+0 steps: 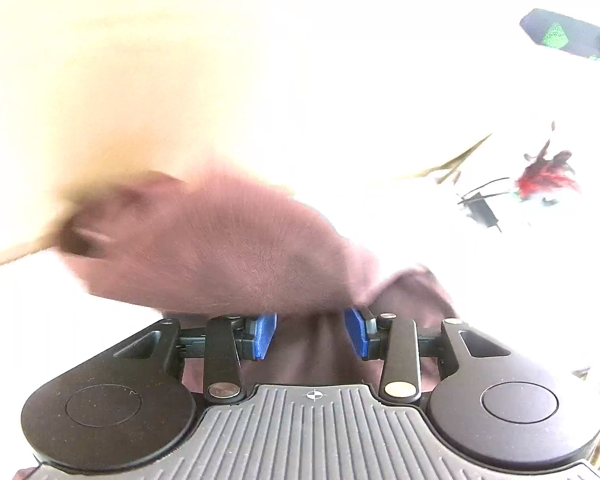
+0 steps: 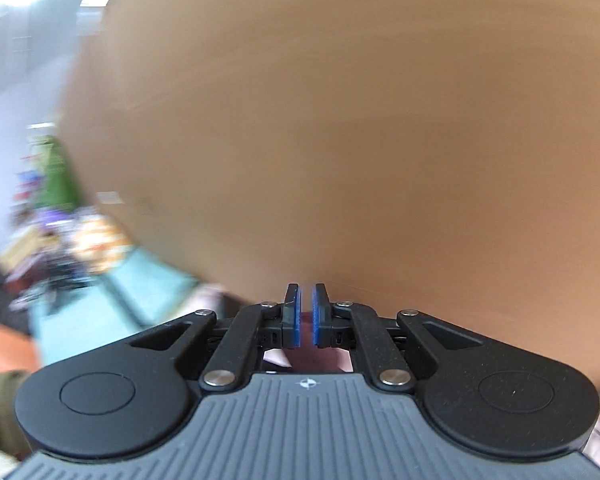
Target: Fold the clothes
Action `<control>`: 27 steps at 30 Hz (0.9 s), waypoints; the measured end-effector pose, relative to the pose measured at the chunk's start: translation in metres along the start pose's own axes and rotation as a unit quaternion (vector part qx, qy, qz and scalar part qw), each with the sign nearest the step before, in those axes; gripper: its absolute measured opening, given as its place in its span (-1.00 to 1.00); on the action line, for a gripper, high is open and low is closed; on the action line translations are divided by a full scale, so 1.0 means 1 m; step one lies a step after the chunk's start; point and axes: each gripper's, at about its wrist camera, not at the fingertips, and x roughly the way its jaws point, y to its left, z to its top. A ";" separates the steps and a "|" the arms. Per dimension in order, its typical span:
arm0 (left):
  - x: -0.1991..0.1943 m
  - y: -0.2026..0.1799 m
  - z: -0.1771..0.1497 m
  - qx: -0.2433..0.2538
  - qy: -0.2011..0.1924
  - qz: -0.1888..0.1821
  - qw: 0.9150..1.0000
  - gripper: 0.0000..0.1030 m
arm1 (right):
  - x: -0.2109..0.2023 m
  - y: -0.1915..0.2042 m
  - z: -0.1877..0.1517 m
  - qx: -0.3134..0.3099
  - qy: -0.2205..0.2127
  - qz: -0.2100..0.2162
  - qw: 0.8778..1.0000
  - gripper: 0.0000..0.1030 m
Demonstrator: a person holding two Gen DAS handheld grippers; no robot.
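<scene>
left claw (image 1: 311,334) is sitting released, blue pads (image 1: 265,336) spread apart with the mauve garment (image 1: 220,248) bunched up right in front of them and some of it hanging between, not pinched. the cloth lies on the pale wooden tabletop (image 1: 100,80), all pretty blurry. right claw (image 2: 306,310) is clenched, pads nearly touching on a thin bit of pinkish cloth (image 2: 306,332), with brown tabletop ahead.
</scene>
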 end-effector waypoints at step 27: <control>0.008 0.068 -0.008 -0.012 0.040 0.070 0.997 0.40 | 0.119 0.014 -0.105 -0.253 0.185 -0.073 0.947 -0.92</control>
